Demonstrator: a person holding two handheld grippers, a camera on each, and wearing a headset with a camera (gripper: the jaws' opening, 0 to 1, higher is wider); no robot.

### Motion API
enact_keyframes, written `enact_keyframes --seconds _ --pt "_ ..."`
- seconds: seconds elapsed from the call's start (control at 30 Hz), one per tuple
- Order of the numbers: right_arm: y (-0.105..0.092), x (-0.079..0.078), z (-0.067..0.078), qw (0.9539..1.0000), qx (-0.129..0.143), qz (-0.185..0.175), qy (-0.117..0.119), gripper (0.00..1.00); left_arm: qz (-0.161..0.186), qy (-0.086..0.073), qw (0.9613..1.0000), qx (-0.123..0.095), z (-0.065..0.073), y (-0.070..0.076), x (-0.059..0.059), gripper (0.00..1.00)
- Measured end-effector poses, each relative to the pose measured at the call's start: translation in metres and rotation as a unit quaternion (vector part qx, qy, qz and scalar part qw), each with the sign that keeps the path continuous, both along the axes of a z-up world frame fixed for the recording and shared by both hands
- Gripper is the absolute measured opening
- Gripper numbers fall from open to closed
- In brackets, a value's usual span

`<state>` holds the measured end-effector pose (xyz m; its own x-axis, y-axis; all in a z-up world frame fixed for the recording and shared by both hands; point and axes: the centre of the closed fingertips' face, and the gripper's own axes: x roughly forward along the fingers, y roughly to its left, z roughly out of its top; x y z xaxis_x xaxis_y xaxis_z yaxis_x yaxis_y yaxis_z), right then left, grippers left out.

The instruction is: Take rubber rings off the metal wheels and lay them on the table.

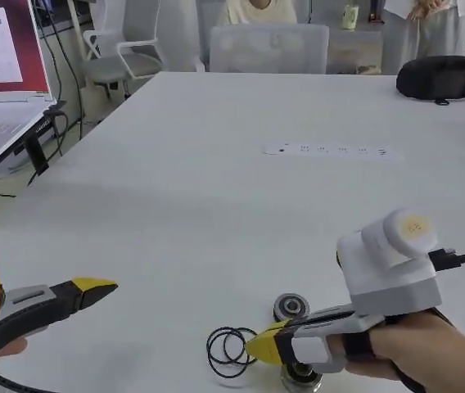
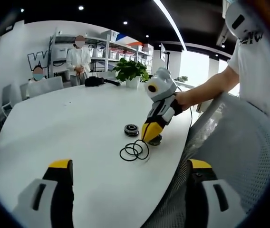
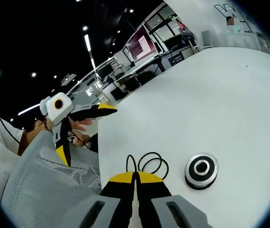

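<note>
Several thin black rubber rings (image 1: 231,348) lie tangled on the white table (image 1: 216,188). My right gripper (image 1: 261,345) is shut, its yellow tips at the rings. In the right gripper view a ring loop (image 3: 149,164) runs into the closed tips of the right gripper (image 3: 135,176), which looks shut on a rubber ring. One metal wheel (image 1: 291,307) lies flat just beyond it; a second wheel (image 1: 302,378) sits under the gripper body. My left gripper (image 1: 93,286) hovers open to the left, apart from everything. Its own view shows the left gripper (image 2: 130,165) with jaws wide, the rings (image 2: 135,151) and a wheel (image 2: 131,129) ahead.
A white power strip (image 1: 331,150) lies mid-table. An open laptop (image 1: 3,82) stands at the far left and a black bag (image 1: 444,78) at the far right. Chairs and people are at the far end. The table's near edge is close to the rings.
</note>
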<state>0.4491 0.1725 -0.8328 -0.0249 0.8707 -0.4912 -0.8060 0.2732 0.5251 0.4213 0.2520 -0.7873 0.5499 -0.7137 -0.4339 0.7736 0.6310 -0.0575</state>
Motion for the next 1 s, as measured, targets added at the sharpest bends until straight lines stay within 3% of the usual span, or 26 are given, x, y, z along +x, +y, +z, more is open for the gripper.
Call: enact_keyframes --seconds 0.1,0.47,0.67,1.0 --pt "-0.001 -0.001 -0.005 0.9998 -0.015 0.006 -0.013 0.00 -0.003 0.002 1.0000 -0.005 0.000 -0.002 -0.002 0.98" --pt "-0.002 0.006 -0.007 0.9994 -0.025 -0.008 -0.023 0.00 -0.003 0.009 0.9999 -0.004 -0.003 -0.002 -0.006 0.96" --pt "-0.004 0.010 -0.008 0.9985 -0.036 -0.014 -0.039 0.06 -0.005 0.011 0.9999 -0.003 -0.001 -0.002 -0.007 0.95" --pt "-0.008 0.018 0.001 0.9982 -0.027 -0.026 -0.047 0.08 -0.009 0.012 0.9999 0.001 0.001 -0.003 -0.007 0.94"
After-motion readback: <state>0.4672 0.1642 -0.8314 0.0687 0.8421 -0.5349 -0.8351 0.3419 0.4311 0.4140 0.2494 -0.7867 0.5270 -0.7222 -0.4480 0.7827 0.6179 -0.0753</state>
